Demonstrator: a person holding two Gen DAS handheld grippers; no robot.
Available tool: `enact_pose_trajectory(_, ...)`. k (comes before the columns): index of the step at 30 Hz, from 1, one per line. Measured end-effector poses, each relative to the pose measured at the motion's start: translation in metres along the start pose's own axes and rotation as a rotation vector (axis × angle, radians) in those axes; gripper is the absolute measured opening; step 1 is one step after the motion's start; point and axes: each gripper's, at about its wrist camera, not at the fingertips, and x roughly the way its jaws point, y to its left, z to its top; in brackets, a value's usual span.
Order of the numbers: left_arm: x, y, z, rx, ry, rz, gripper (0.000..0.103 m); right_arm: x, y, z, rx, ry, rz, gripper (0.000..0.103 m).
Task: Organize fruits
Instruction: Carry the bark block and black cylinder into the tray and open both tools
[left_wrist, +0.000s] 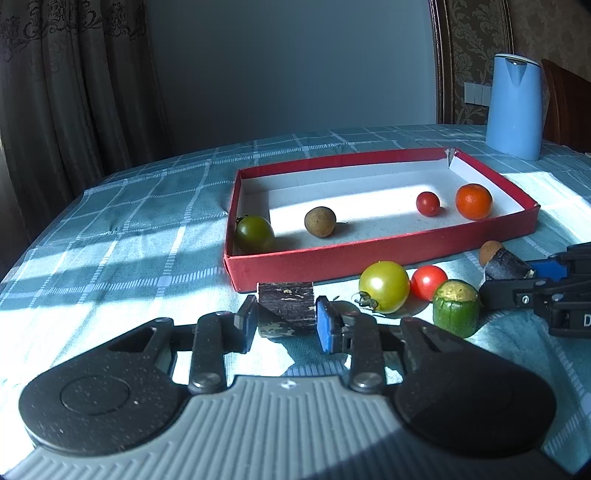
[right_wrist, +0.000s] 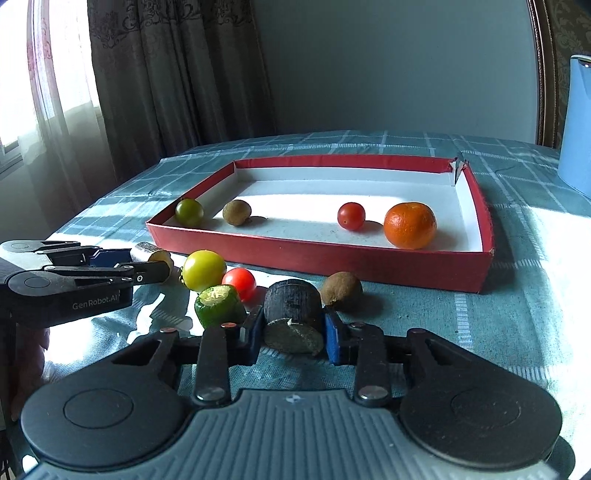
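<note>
Two tongs each clench a dark cut chunk before the red box (right_wrist: 321, 258): left tongs (left_wrist: 286, 322), right tongs (right_wrist: 293, 332). Four fruits lie inside the box. "GenRobot.AI" marks the left one; the blue jug (right_wrist: 578, 122) is cut off.

Open floor in the middle of the red tray (right_wrist: 317, 254); yellow tomato (right_wrist: 204, 270), red tomato (right_wrist: 241, 282) and green chunk (right_wrist: 219, 306) crowd the counter (right_wrist: 480, 332) before its near wall.
</note>
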Motion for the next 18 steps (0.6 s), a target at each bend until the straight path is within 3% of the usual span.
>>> enact_pose_trajectory(13, -0.02, -0.006, -0.004, 0.031, -0.091, -0.013, 0.03, -0.023, -0.01, 0.008, 0.006, -0.089, -0.002, 0.033)
enact_pose_trajectory(18, -0.021, 0.005, 0.009, -0.052, -0.108, -0.043, 0.03, -0.02, -0.024, 0.023, 0.013, -0.104, -0.033, 0.033)
